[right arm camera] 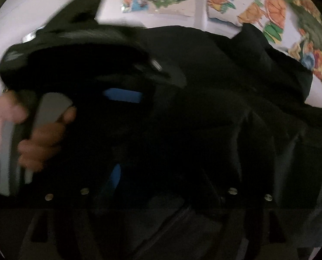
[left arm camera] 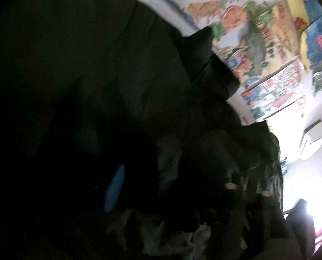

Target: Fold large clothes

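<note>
- Filling both views up close, the black garment (left arm camera: 85,65) lies rumpled over a patterned sheet (left arm camera: 258,32).
- Soft, limp, probably heavy; take it at an edge or corner.
- Left gripper (right arm camera: 109,130), in a hand (right arm camera: 37,136), shows blue pads; neither gripper's jaws are readable, too dark.

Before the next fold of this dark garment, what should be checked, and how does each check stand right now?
1. Dark garment lies on the patterned sheet: ok.
2. Left hand wraps its tool's handle: ok.
3. Left tongs closed on cloth: cannot tell, too dark and blurred.
4. Right tongs holding cloth: cannot tell, same reason.
5. Garment flat and smooth: not ok, it is bunched into folds.
</note>
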### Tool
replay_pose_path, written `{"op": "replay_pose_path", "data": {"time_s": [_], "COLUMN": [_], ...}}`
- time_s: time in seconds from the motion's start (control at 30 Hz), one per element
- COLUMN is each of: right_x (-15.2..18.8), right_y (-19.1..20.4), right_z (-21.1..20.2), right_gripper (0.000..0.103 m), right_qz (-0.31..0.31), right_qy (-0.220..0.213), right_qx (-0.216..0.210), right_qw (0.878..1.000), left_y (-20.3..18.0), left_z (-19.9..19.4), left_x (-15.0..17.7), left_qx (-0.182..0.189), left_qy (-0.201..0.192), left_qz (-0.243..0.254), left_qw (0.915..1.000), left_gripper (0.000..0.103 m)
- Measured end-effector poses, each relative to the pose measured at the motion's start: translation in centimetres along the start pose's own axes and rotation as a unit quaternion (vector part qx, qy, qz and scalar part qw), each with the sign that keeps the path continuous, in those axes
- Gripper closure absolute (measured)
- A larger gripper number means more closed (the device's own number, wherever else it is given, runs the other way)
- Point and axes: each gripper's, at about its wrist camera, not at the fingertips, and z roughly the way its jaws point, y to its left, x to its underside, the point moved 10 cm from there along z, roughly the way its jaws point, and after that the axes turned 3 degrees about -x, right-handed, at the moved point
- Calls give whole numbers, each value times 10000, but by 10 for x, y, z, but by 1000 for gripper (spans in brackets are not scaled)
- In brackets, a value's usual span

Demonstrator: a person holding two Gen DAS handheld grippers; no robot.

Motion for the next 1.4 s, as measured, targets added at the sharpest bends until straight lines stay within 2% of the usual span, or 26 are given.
{"op": "replay_pose_path", "data": {"time_s": [0.03,0.1,0.2,0.27,0.3,0.4,0.47,0.5,0.63,0.67,0.73,0.87,1.07,1.2,1.23,1.33,1.37,1.4], "right_x": [2,8,16,16,14,10,6,5,3,12,38,57,81,89,90,89,88,87], "right_y": [1,0,-5,-14,-22,-43,-75,-95,-176,-196,-222,-262,-280,-278,-279,-276,-274,-272], "right_z": [-3,-12,-28,-44,-59,-99,-130,-144,-149,-144,-137,-98,-54,-37,-36,-50,-57,-65], "right_gripper": [29,29,29,29,29,29,26,25,25,25,32,54,55,55,55,55,54,52], "right_qz": [2,24,34,-27,-85,-52,192,372,1154,1369,1710,2092,2220,2072,2060,2068,2108,2146], "right_qy": [14,20,-26,-177,-395,-960,-1361,-1522,-1617,-1533,-1347,-776,-330,-146,-144,-278,-348,-417], "right_qx": [-31,-52,20,201,417,867,1314,1571,2191,2266,2410,2364,2203,2363,2378,2444,2450,2456], "right_qw": [10000,10000,10000,9996,9983,9916,9818,9751,9553,9521,9458,9457,9492,9492,9491,9469,9457,9444], "left_y": [3,6,2,-8,-12,-21,-17,-13,15,20,30,42,57,62,62,61,64,67], "left_z": [2,5,-1,-22,-31,-69,-91,-95,-85,-77,-60,-42,-24,-15,-18,-40,-50,-59], "left_x": [0,0,-5,-15,-19,-36,-45,-46,-46,-44,-38,-35,-36,-36,-36,-39,-40,-42], "left_qx": [-67,-138,-222,-567,-730,-1326,-1789,-1896,-2270,-2384,-2649,-2984,-3307,-3349,-3214,-2305,-2089,-2006], "left_qy": [15,43,-233,-766,-992,-1752,-2145,-2238,-2147,-2068,-1895,-1780,-1579,-1485,-1533,-1881,-1971,-2021], "left_qz": [-21,-45,75,457,636,1127,1302,1304,1130,1153,1215,1423,1582,1584,1532,1008,808,673], "left_qw": [10000,9999,9995,9944,9904,9690,9513,9471,9432,9419,9376,9268,9169,9169,9218,9494,9544,9562], "left_gripper": [65,90,100,101,101,102,102,102,102,102,102,101,101,100,99,95,91,80]}}
